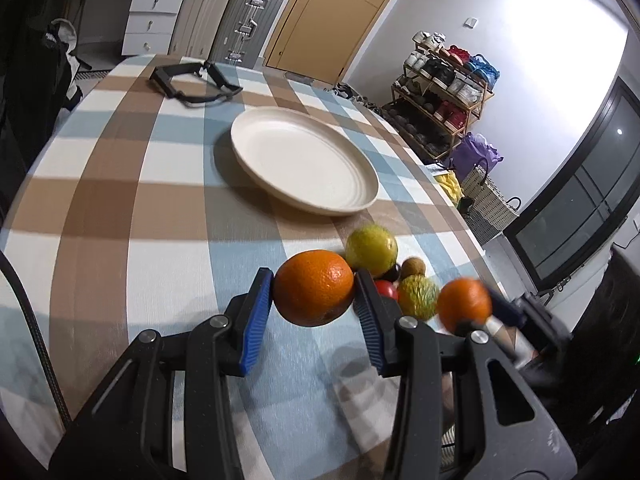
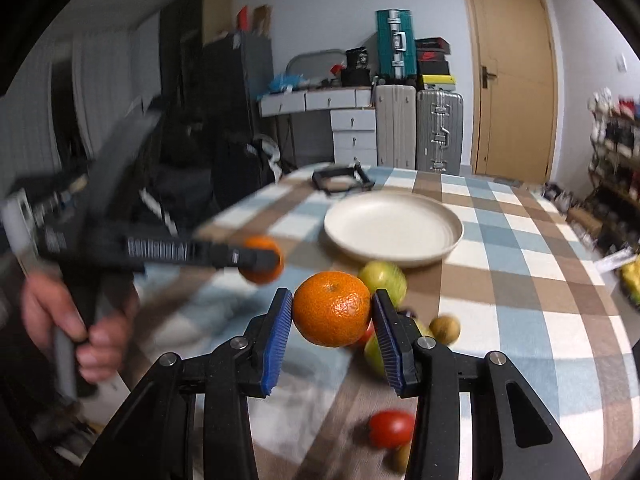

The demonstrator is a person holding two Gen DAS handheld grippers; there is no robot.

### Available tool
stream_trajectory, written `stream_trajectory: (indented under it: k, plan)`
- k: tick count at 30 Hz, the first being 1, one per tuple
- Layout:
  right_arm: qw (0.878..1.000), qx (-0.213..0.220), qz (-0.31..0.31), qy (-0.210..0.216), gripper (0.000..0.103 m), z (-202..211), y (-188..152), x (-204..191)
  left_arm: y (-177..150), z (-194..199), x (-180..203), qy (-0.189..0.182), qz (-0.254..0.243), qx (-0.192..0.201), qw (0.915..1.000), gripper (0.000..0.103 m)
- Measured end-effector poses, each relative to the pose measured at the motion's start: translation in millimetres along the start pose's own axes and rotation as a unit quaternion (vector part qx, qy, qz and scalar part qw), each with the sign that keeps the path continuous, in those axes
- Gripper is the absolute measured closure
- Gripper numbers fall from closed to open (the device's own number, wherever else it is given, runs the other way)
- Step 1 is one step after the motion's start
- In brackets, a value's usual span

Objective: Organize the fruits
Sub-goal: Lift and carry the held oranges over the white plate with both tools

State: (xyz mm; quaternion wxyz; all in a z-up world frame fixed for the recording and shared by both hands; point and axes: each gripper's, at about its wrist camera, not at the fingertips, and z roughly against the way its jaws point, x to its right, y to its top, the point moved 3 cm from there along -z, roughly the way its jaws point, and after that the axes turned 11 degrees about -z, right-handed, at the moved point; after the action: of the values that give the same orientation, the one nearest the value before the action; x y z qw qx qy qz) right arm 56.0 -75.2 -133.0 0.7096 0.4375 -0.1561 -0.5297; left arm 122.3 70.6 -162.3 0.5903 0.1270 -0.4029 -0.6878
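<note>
Indoor room light, moderately bright. In the left wrist view a strong glare washes out the white wall [image 1: 532, 36] at upper right, and the plate [image 1: 304, 166] throws a soft shadow to its left on the checked tabletop [image 1: 120, 200]. Fisheye distortion bends both views, with dark vignetting in the corners. The right wrist view shows heavy motion blur along its left side, smearing the hand [image 2: 80, 320] and the left gripper [image 2: 260, 258]; the fruit at the lower edge is soft. The near orange [image 2: 332, 309] stays sharp.
</note>
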Motion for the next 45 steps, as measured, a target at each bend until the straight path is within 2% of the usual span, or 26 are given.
stream_trajectory:
  k: [4, 12, 17, 21, 28, 36, 45]
  plan:
    - [0.998, -0.002, -0.057, 0.027, 0.061, 1, 40, 24, 24, -5, -1, 0.006, -0.008, 0.007, 0.9999, 0.064]
    - [0.993, -0.01, -0.102, 0.057, 0.061, -11, 108, 66, 81, -24, -8, 0.017, -0.016, 0.021, 0.9995, 0.064]
    - [0.989, -0.024, -0.125, 0.079, 0.061, -34, 148, 87, 123, -43, -10, 0.029, -0.028, 0.028, 0.9988, 0.064]
    - [0.984, -0.041, -0.141, 0.099, 0.061, -68, 173, 99, 152, -67, -15, 0.033, -0.035, 0.024, 0.9985, 0.064]
    - [0.976, -0.078, -0.167, 0.115, 0.061, -133, 188, 119, 184, -114, -31, 0.035, -0.043, 0.008, 0.9984, 0.064]
    - [0.965, -0.139, -0.196, 0.108, 0.061, -211, 177, 140, 189, -168, -52, 0.033, -0.05, -0.023, 0.998, 0.064]
    - [0.96, -0.17, -0.204, 0.09, 0.061, -251, 164, 150, 189, -207, -67, 0.03, -0.057, -0.044, 0.997, 0.064]
